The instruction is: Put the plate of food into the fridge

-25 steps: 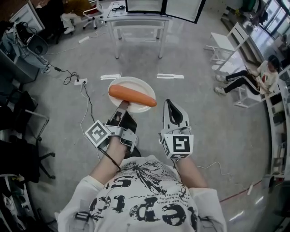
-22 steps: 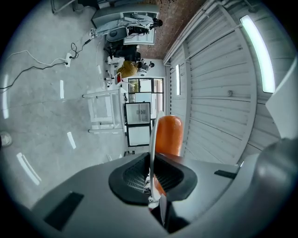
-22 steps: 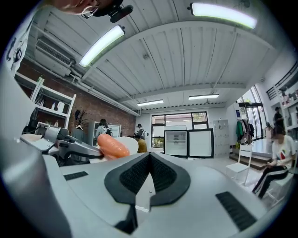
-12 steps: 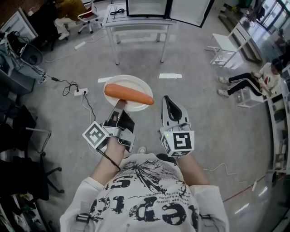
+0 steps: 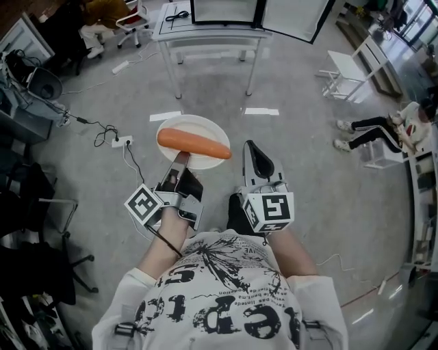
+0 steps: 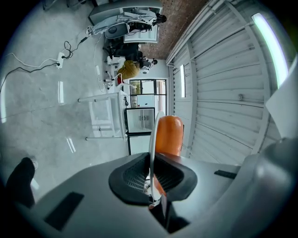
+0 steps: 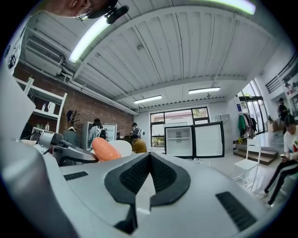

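You hold the left gripper with its jaws pinched on the near rim of a round white plate. In the left gripper view the rim stands edge-on, nipped between the ribbed black pads. A long, smooth orange piece of food with rounded ends lies across the plate and overhangs its right edge.

The plate hangs in the air over the grey floor, short of the white metal-legged table and a little to the left of its middle. On that table stands the small white fridge, and its door swings open past the table's right end. The right gripper view shows bare white shelves inside the fridge.

Your right gripper is on the same near side of the table, opposite its right legs. Its jaws are pressed together with nothing between them.

Two white tape strips lie on the floor in front of the table legs. A white power strip with a black cable lies off the table's left corner. A white chair stands to the table's right, and a seated person is farther out that way.

Each gripper's cube shows only black-and-white square markers, no words. The black print on your white T-shirt has letter shapes, but I cannot read them. No brand shows on the fridge.
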A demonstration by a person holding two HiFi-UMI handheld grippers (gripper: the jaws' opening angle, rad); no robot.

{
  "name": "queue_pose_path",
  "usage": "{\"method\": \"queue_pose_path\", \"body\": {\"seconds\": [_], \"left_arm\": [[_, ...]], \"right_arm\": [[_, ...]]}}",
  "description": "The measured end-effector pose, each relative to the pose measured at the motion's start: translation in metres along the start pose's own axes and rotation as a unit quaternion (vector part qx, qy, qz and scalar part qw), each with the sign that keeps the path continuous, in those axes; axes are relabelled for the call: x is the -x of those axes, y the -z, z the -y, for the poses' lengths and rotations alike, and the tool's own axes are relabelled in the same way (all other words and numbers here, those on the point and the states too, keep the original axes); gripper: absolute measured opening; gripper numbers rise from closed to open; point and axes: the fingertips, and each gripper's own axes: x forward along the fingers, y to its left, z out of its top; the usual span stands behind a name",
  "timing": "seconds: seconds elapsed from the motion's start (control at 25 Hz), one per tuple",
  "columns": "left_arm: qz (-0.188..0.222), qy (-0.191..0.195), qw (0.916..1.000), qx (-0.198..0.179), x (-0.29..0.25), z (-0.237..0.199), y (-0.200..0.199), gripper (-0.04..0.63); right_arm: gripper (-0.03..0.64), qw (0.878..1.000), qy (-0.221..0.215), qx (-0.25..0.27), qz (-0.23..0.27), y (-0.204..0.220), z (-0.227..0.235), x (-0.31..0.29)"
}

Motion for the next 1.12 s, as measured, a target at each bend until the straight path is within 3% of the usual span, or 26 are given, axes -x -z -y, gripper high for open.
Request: {"method": "queue_pose_path", "body": {"seconds": [0.36, 0.68, 1.12], "left_arm": [[0.043, 0.012, 0.9988, -0.021, -0.124, 0.007, -0.017, 0.031], [0.048, 0.012, 0.9984, -0.027, -0.256, -0.002, 0.005, 0.031], [0.028, -0.015, 0.9991, -0.026, -0.327, -0.027, -0.005, 0.031]], "right_arm": [[0.0, 1.0, -0.023, 0.007, 0.015, -0.017, 0.093, -0.098], [0.0, 0.999, -0.034, 0.004, 0.032, -0.024, 0.203, -0.175], [0.0, 0.999, -0.034, -0.007, 0.009, -0.004, 0.237, -0.228]]}}
